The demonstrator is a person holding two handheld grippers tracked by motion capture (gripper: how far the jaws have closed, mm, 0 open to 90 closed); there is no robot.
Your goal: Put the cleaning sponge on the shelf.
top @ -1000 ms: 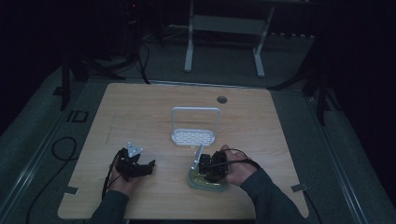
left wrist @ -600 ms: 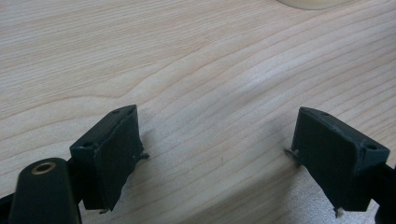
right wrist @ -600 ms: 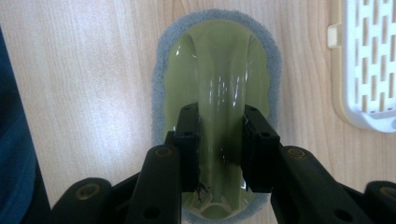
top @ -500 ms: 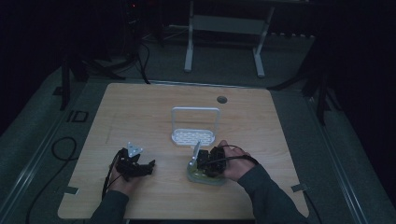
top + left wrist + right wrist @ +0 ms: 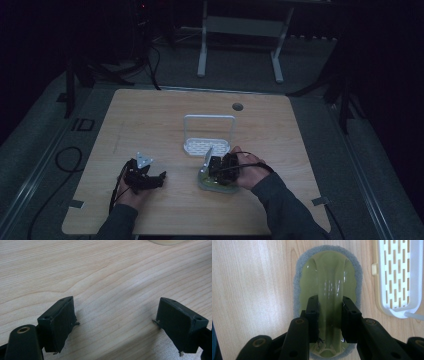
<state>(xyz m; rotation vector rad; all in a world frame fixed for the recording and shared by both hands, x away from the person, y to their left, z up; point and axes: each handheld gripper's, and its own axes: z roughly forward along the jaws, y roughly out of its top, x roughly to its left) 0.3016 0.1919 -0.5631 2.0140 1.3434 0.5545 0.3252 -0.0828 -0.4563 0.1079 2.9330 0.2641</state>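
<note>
Wooden table (image 5: 165,125) bears white slotted tray (image 5: 398,275), empty; right gripper (image 5: 329,315) clamps green scrubber (image 5: 328,277).

A dim recording room set up as a test station

A bare wooden table (image 5: 165,125) with a cable port (image 5: 237,106) stands on grey carpet (image 5: 310,82), ringed by dark stands (image 5: 345,100) and loose cables (image 5: 65,160) on the floor. A white metal frame (image 5: 240,30) stands behind it. Nothing homely surrounds it, and the gear points to a lab or studio.
</note>
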